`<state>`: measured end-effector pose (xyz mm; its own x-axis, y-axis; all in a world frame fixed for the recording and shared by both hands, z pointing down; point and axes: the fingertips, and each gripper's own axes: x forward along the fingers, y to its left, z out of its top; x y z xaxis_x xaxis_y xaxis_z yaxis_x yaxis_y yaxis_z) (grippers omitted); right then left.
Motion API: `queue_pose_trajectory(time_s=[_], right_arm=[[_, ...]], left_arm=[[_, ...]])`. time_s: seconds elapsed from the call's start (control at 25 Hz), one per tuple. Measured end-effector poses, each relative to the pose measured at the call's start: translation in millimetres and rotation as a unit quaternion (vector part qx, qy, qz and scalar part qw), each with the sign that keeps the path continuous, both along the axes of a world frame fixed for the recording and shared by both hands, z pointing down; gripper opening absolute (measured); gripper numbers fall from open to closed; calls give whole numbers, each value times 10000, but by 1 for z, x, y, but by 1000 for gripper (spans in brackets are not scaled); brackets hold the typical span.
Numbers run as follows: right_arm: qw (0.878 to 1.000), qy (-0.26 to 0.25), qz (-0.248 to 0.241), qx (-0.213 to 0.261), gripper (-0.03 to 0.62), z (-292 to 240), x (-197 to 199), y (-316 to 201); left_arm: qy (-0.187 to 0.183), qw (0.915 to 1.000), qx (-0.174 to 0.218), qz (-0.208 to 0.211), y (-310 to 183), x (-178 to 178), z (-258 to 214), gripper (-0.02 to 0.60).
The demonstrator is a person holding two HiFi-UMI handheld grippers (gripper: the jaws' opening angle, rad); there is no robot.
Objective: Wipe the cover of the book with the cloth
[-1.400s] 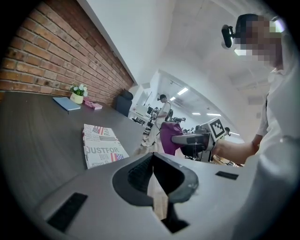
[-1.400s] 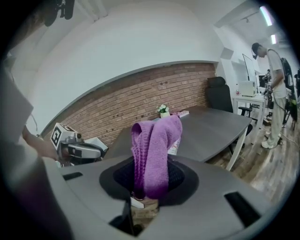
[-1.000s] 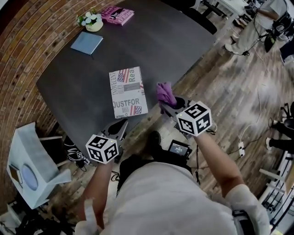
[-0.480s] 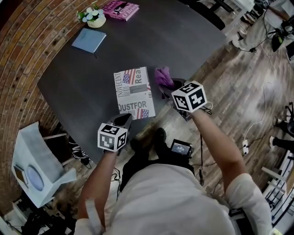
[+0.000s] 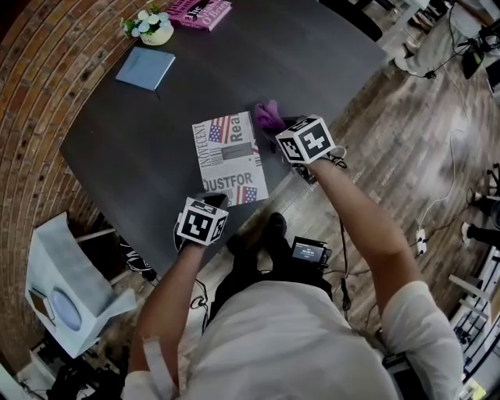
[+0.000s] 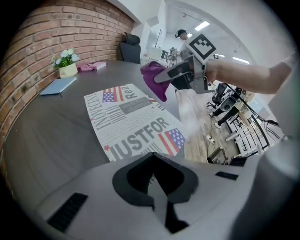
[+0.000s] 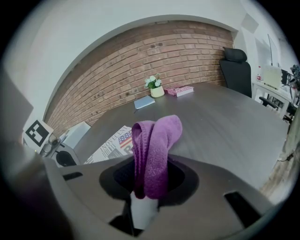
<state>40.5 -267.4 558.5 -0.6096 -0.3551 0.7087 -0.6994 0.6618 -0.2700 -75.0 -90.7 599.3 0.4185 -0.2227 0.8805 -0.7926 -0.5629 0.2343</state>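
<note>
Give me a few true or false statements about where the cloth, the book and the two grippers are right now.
The right gripper holds the purple cloth in its jaws. True.
The left gripper grips the book. False: its jaws are together and empty, close to the book's near edge.
The book lies flat on the table, cover up. True.
The flower pot stands on the book. False: it stands at the table's far end, by a pink book.
</note>
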Motion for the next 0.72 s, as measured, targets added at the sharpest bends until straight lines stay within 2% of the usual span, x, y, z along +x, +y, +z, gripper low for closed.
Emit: queue_pose_trajectory(time_s=[0.24,0.48,0.72], right_arm=[[9993,141,134,-312,104,22,-4,-24],[9975,217,-64,-672,104,37,-18,-34],[9957,101,-193,-904,103,48,-24,-29]], left_arm=[[99,9990,-431,73,1,1,2,6],[-309,9984,-283,381,1,3,1,8],[-399,9966,-345,641,0,5,1,8]])
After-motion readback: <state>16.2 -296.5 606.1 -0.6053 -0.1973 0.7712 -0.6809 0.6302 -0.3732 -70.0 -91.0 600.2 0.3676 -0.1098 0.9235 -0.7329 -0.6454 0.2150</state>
